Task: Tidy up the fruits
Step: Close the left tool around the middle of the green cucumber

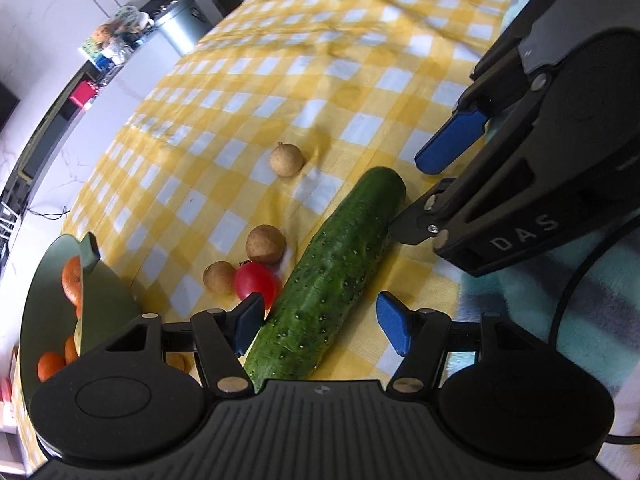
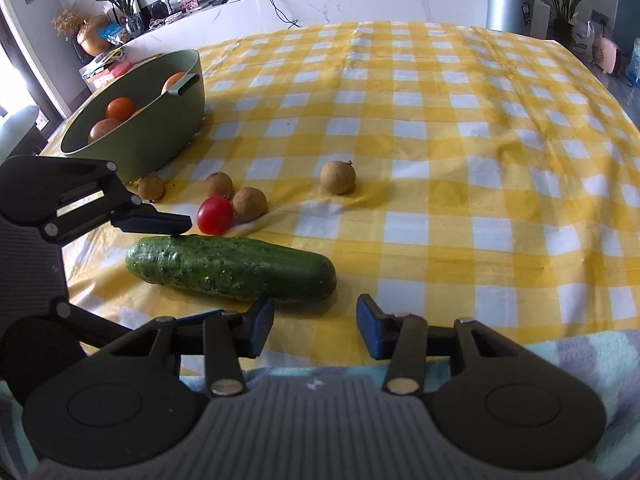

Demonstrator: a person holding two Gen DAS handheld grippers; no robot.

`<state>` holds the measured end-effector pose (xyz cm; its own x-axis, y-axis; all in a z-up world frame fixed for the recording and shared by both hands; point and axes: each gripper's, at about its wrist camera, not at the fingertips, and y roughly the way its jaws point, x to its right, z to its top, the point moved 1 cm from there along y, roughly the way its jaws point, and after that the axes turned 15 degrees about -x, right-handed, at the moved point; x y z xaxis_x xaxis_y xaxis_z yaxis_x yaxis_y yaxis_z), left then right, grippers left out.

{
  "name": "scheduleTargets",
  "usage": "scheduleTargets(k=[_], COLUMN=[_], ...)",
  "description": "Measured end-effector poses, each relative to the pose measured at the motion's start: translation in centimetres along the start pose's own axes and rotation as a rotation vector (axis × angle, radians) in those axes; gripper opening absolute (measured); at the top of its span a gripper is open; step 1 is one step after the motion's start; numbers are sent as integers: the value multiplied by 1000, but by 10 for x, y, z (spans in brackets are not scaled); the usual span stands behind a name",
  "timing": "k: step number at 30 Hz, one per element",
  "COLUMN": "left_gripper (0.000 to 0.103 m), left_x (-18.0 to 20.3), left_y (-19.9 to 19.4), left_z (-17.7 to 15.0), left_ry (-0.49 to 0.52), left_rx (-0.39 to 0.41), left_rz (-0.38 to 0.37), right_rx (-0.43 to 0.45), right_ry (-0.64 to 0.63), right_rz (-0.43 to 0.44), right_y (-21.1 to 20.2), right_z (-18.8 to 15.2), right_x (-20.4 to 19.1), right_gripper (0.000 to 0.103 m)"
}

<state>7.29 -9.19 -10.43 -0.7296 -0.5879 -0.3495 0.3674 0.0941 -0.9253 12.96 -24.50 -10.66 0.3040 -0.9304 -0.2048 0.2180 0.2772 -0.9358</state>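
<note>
A green cucumber (image 1: 332, 276) lies on the yellow checked cloth, its near end between the open jaws of my left gripper (image 1: 320, 326). It also shows in the right wrist view (image 2: 232, 266). A red cherry tomato (image 1: 256, 284) and several small brown round fruits (image 1: 265, 244) lie left of it. A green bowl (image 1: 44, 300) with oranges (image 1: 73, 286) stands at the far left. My right gripper (image 2: 315, 330) is open and empty, just in front of the cucumber's right end.
A striped teal towel (image 2: 580, 344) covers the table's near edge. A grey bin (image 2: 510, 4), plants and a white counter stand beyond the table's far edge. One brown fruit (image 2: 338, 177) lies apart, mid-table.
</note>
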Motion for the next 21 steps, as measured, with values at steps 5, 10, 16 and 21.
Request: scheduleTargets(k=[5,10,16,21], left_gripper=[74,69,52,50], left_x=[-10,-15,-14,-17], left_y=[3,4,5,4], left_z=[4,7,14,20], left_ry=[17,91,141,67], left_rx=[-14,-20,-53,-99], left_rz=[-57,-102,-86,-121], right_rx=[5,8,11,15], right_ry=[2,3,13,25], right_rz=[3,1,7,16], right_y=[0,0,1,1], right_z=[0,0,1,2], right_x=[0,-1,0,2], right_gripper=[44,44,44,44])
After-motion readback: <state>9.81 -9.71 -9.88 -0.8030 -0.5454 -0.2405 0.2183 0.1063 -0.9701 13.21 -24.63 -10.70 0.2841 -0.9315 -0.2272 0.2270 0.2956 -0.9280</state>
